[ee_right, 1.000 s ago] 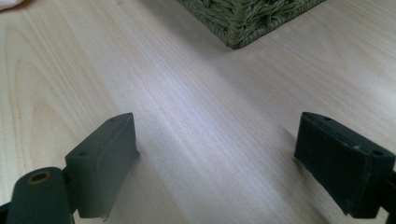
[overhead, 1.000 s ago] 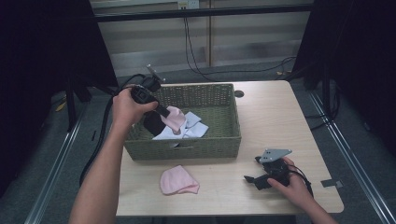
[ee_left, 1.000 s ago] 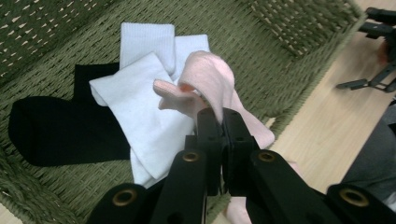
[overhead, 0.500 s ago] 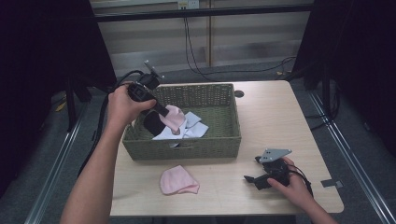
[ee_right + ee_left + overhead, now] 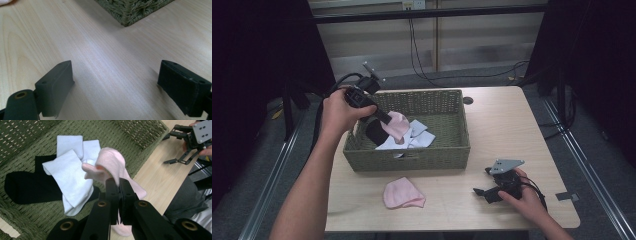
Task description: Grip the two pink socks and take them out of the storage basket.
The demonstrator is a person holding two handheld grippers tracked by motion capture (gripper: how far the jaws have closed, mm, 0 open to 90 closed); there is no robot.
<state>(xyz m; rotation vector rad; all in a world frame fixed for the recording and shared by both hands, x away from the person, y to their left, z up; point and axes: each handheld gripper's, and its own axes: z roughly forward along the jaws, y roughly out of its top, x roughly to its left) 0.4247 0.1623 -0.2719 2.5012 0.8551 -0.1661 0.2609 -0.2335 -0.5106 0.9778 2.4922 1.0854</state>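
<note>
Filling the middle of the high view, a pale wooden table stands on a grey floor with dark curtains at both sides and cables trailing along the back wall. A green woven basket sits left of centre on it. Above the basket's left half, the left gripper has its jaws pinched tight on a pink sock, which hangs clear of the white socks and the black sock lying on the basket floor. In the left gripper view the pink sock droops from the jaws with its long axis running from upper left to lower right; it looks soft, ribbed at the cuff and folded over. A second pink sock lies flat on the table below the basket. At lower right, the right gripper rests on the table, jaws wide apart with nothing between them.
</note>
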